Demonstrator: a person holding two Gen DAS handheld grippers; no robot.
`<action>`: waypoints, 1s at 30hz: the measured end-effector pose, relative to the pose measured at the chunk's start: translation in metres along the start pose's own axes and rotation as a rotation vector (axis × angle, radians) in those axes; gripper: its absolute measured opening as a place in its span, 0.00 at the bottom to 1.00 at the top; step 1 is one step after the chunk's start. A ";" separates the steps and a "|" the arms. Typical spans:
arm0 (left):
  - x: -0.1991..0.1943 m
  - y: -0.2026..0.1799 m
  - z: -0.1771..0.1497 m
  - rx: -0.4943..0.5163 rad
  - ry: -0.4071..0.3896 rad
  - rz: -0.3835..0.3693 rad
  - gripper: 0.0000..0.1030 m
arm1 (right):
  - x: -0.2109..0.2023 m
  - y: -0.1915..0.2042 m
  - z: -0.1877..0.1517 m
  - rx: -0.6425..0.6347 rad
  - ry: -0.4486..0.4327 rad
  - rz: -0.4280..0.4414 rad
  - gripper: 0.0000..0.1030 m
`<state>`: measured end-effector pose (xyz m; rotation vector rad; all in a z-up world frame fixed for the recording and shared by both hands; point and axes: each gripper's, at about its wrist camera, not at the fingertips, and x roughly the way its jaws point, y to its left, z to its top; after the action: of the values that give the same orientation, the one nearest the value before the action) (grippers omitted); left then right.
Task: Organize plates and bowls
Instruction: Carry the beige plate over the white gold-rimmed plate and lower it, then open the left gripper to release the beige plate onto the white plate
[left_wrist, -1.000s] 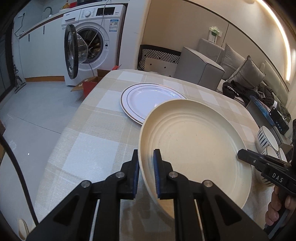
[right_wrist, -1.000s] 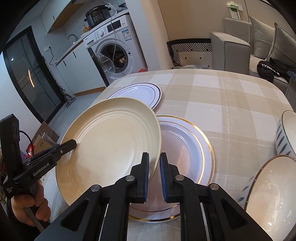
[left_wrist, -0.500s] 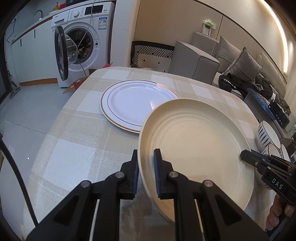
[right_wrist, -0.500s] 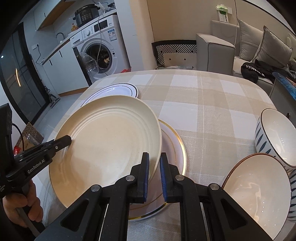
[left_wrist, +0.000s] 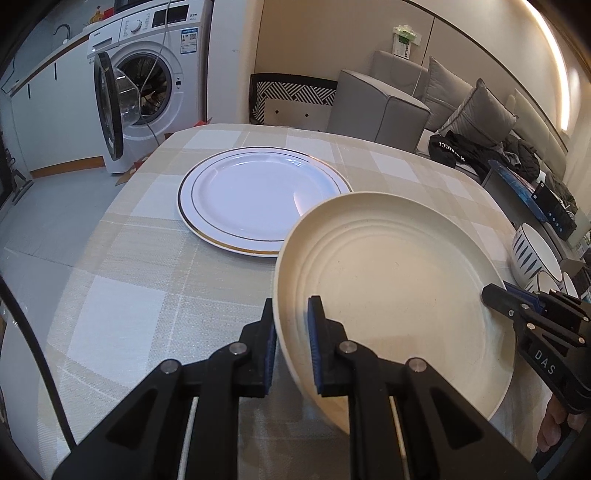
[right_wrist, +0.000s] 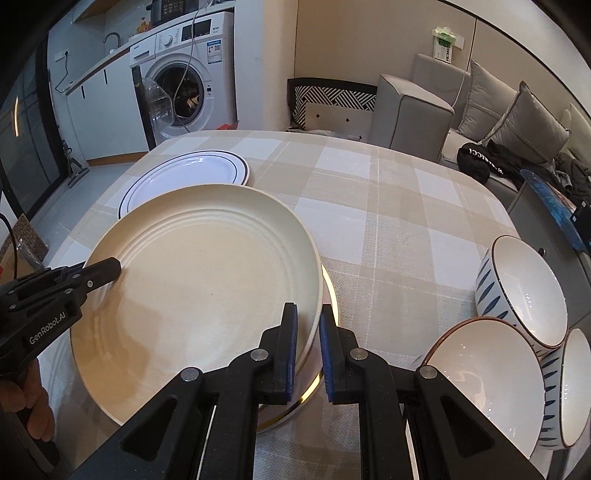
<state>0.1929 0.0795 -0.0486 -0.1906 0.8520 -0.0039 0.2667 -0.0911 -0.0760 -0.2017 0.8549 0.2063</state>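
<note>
A cream ribbed plate (left_wrist: 399, 291) is held by both grippers at opposite rims; it also shows in the right wrist view (right_wrist: 207, 280). My left gripper (left_wrist: 291, 350) is shut on its left rim. My right gripper (right_wrist: 307, 350) is shut on its right rim. Below the cream plate lies a gold-rimmed white plate (right_wrist: 327, 317), mostly hidden. A second gold-rimmed white plate (left_wrist: 258, 199) lies on the table beyond; it also shows in the right wrist view (right_wrist: 188, 173).
Three bowls stand at the table's right edge: a blue-patterned one (right_wrist: 517, 284), a brown-rimmed white one (right_wrist: 487, 384) and another blue-patterned one (right_wrist: 569, 387). The checked tablecloth (left_wrist: 122, 295) covers the table. A washing machine (left_wrist: 147, 92) with open door and a grey sofa (left_wrist: 380, 107) stand beyond.
Both grippers have carried the cream plate to the right and lower, over the near gold-rimmed plate, which is now mostly covered. The bowls have come into fuller view.
</note>
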 end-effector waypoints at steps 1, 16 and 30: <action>0.002 -0.002 -0.001 0.004 0.004 -0.003 0.13 | 0.001 -0.001 0.000 -0.003 0.004 -0.012 0.12; 0.008 -0.008 -0.004 0.023 0.028 -0.023 0.14 | 0.003 -0.006 0.000 -0.024 -0.015 -0.049 0.20; 0.006 -0.010 -0.006 0.041 0.032 -0.021 0.14 | -0.017 -0.001 0.006 -0.035 -0.093 0.030 0.48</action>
<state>0.1928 0.0685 -0.0555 -0.1612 0.8810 -0.0442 0.2607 -0.0921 -0.0587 -0.2104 0.7628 0.2568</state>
